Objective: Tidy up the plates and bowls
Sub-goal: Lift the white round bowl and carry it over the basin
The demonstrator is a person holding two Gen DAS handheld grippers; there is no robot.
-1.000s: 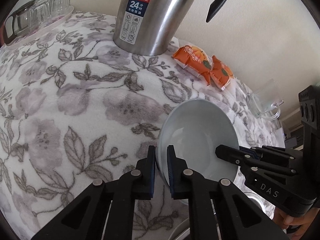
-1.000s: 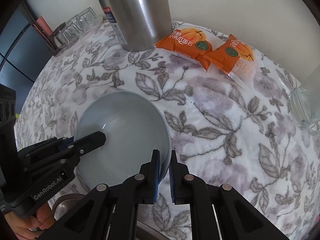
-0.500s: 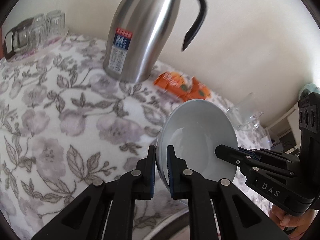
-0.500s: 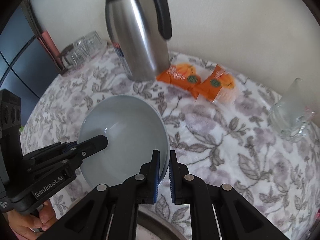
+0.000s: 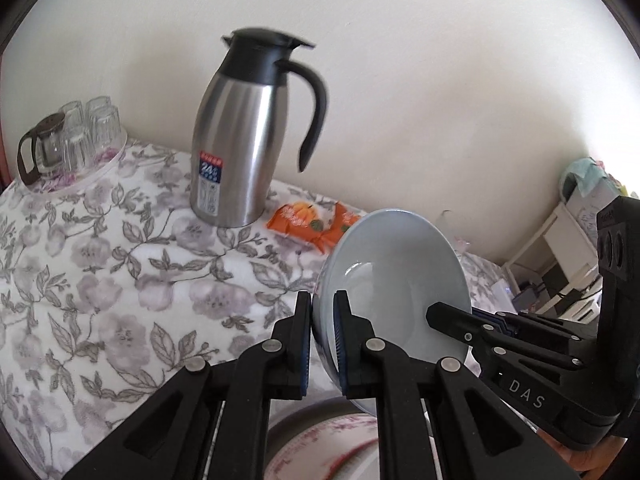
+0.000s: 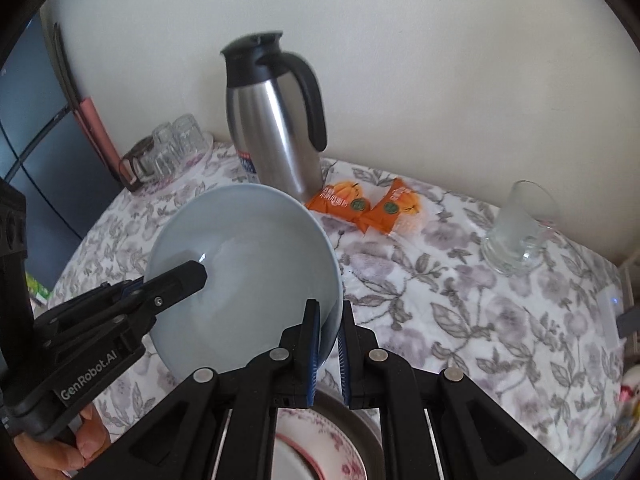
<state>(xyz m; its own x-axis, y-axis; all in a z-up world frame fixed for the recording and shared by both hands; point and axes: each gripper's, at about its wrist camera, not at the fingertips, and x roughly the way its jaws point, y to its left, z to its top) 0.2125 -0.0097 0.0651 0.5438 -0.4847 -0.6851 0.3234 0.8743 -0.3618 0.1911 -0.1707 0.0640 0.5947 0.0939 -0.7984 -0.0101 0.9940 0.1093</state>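
Note:
A pale blue bowl (image 5: 390,280) is held in the air between both grippers, above the flowered tablecloth. My left gripper (image 5: 323,328) is shut on its left rim. My right gripper (image 6: 329,332) is shut on its right rim; the bowl shows in the right wrist view (image 6: 248,272) too. Each gripper appears in the other's view, the right one (image 5: 436,314) and the left one (image 6: 196,276), reaching into the bowl. Below the bowl lies a white plate with a pink floral rim (image 6: 332,448), set on a dark plate (image 5: 304,416).
A steel thermos jug (image 5: 236,148) stands at the back by the wall. Two orange snack packets (image 6: 360,206) lie beside it. A tray of upturned glasses and a small glass pot (image 5: 68,144) sits at the far left. A glass mug (image 6: 516,232) stands at the right.
Both grippers have lifted the bowl up and back from the table; the whole jug and the plates underneath have come into view.

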